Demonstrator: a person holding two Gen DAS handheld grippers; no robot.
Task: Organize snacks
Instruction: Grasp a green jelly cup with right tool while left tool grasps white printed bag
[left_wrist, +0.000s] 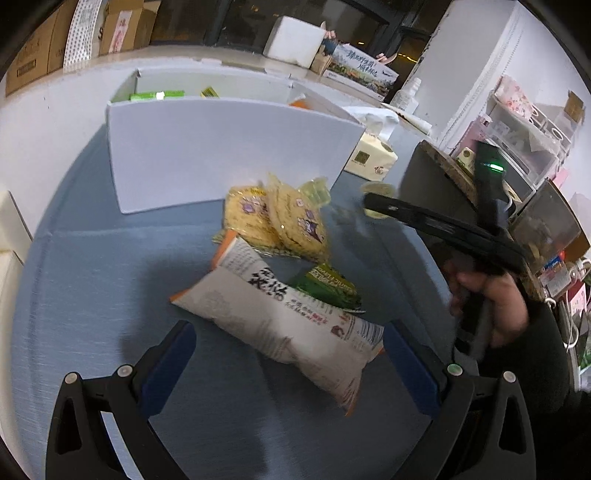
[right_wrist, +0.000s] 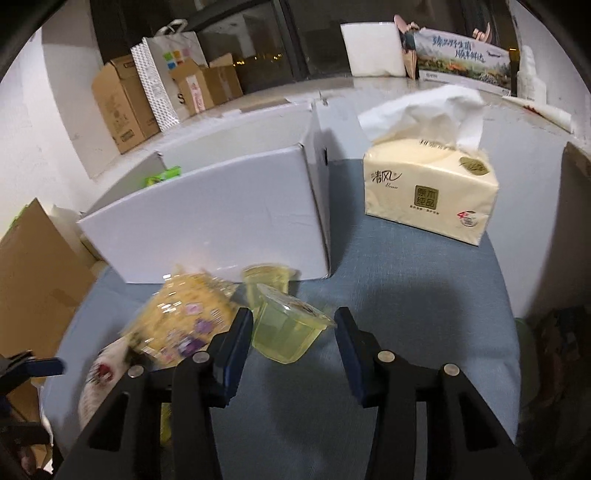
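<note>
- Right gripper (right_wrist: 293, 334) has a jelly cup (right_wrist: 290, 328) between its half-spread pads; we see the left pad touching, the right side looks gapped, so grip is uncertain.
- Risk: the cup tips or slips out on lifting, or clips the second cup (right_wrist: 267, 278) just behind it.
- Left gripper (left_wrist: 290, 345), spread wide, straddles the white snack bag (left_wrist: 288, 325) without pinching it.
- White box (right_wrist: 207, 218) wall stands close ahead; bare worktop (right_wrist: 406, 295) lies to the right, toward the tissue pack (right_wrist: 430, 192).
</note>
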